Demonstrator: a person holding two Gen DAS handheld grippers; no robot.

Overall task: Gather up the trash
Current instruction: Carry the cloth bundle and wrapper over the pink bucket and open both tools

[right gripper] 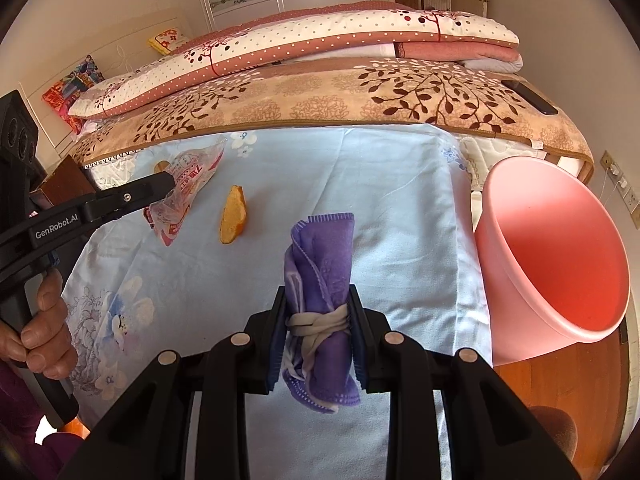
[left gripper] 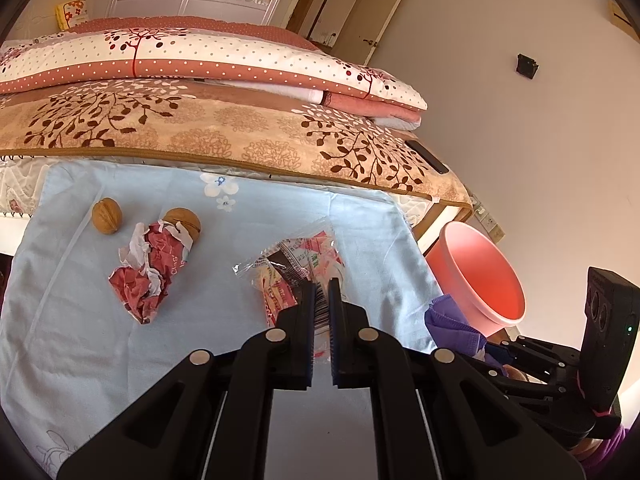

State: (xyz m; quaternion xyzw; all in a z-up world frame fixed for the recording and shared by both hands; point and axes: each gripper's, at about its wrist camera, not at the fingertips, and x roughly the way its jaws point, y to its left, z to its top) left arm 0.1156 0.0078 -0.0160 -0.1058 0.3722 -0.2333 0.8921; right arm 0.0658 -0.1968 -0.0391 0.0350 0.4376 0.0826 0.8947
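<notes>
Spreading across both views, the bed [left gripper: 224, 136] carries folded quilts [left gripper: 208, 60] and a pale blue floral cloth [right gripper: 400, 216] on which the trash lies. Beside its corner stands a pink bin [right gripper: 560, 256], tilted by the lens, its base cut off in the left wrist view and its inside bare as far as you can see.

Your right claw [right gripper: 318, 332] is clenched on a rolled purple cloth [right gripper: 320, 256] bound with a pale knotted tie; the roll stands up between the pads, above the blue cloth and just left of the bin. No earlier picture is given to you. Your left claw [left gripper: 322, 300] is closed on a clear printed snack wrapper [left gripper: 296, 264], pinching it near a barcode; from the right wrist view the wrapper hangs from that claw's tips, lifted off the blue cloth. Its red printing is too crumpled to read.

Left of the wrapper lies a crumpled red-and-white paper [left gripper: 148, 268] with the letters "Clas" legible, the rest lost in folds. It partly hides one walnut [left gripper: 184, 220]; a second walnut [left gripper: 106, 216] sits clear beside it. An orange peel piece [right gripper: 233, 216] lies between wrapper and purple roll. "GenRobot.AI" reads on the left handle, gripped by your hand [right gripper: 48, 332]. A dark phone [right gripper: 530, 98] rests at the blanket's edge.
</notes>
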